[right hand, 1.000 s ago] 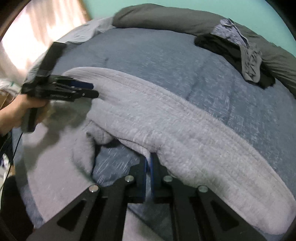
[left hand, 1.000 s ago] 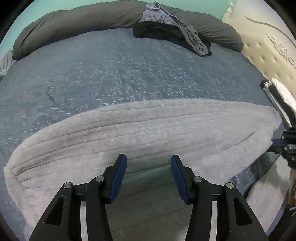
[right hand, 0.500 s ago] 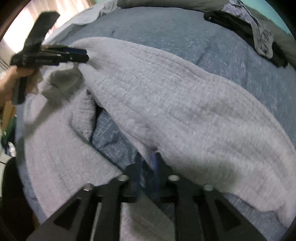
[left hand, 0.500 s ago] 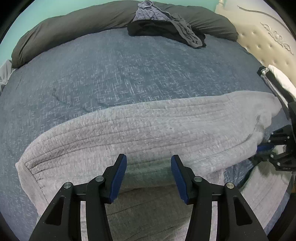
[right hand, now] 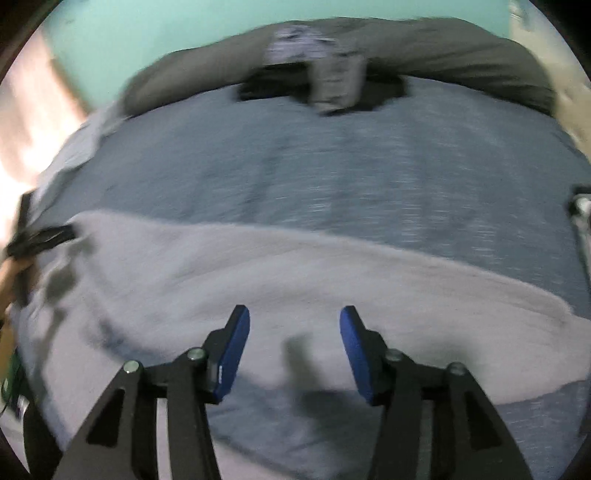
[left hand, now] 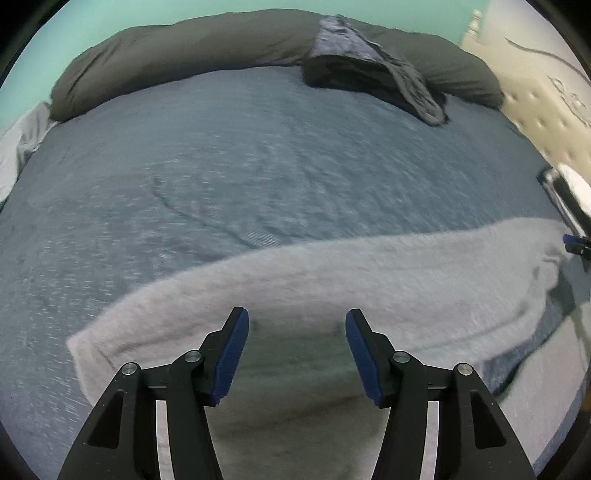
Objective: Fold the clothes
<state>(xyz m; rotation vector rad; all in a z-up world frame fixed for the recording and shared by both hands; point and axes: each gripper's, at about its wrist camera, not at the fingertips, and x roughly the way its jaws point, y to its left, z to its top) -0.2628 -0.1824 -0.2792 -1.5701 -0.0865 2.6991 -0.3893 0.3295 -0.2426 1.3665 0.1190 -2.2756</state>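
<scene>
Left wrist view: the left gripper (left hand: 297, 350) stands above a pale grey fleece garment (left hand: 369, 280), its two blue-padded jaws apart and opening, with nothing pinched between them; the fabric lies beneath the gap and beyond the fingertips. The garment stretches as a long folded band across the near part of a blue-grey bedspread (left hand: 258, 166), from a rounded end at lower left to the right edge of the picture. There the tip of the right gripper (left hand: 576, 245) shows just beside the garment's right end; whether it touches the cloth cannot be told.

Right wrist view (blurred): the right gripper (right hand: 294, 347) likewise hangs over the garment (right hand: 258, 273), jaws spread and opening, free of the fabric, which passes under and ahead of the pads. A shadow falls on the cloth between the jaws. At the left edge the left gripper (right hand: 44, 236) appears at the garment's far left end, with part of a hand (right hand: 11, 269) below it.

Background, both views: a long dark grey bolster pillow (left hand: 184, 48) lies along the far edge of the bed against a turquoise wall (left hand: 147, 14). A heap of dark clothes (left hand: 373, 81) rests on and before the bolster, well apart from the grey garment. A cream tufted headboard (left hand: 535, 85) stands at upper right.
</scene>
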